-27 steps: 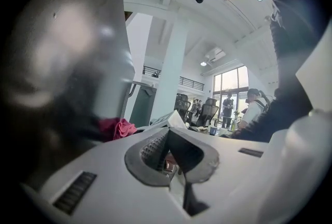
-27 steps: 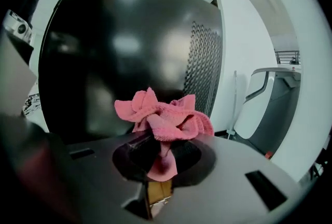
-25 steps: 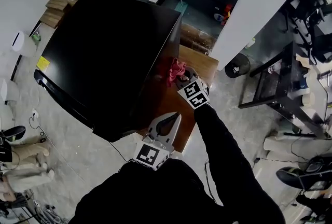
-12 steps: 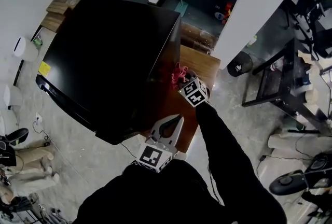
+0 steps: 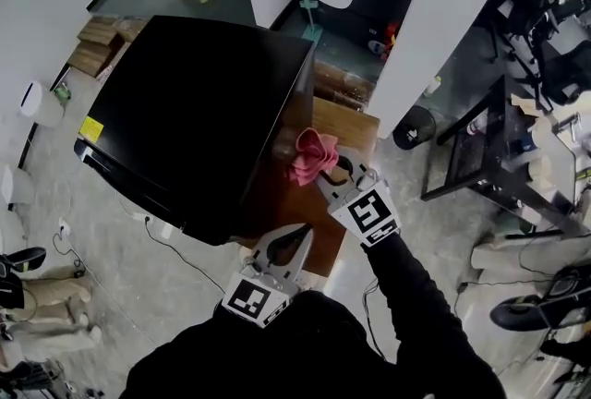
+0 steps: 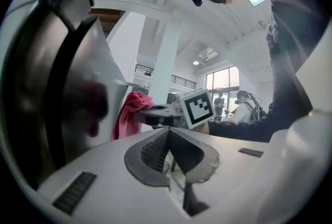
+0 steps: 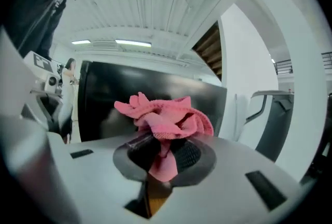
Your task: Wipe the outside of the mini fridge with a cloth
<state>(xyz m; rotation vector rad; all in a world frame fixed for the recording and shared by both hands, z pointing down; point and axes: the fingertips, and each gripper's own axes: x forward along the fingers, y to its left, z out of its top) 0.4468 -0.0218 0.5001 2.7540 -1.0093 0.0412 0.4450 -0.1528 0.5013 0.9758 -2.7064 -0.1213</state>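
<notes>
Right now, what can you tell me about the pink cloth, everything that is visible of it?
The pink cloth is a soft, woven-looking rag, bunched into crumpled folds. The right gripper is shut on its lower part: one tail hangs between the jaws and the bulk puffs out past the tips. It is held off the ground beside a glossy side wall of the black mini fridge. Whether it touches that wall cannot be told.

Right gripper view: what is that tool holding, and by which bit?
The right tool pinches the pink cloth by a bunched fold near its middle; the rest puffs out beyond the jaws.
</notes>
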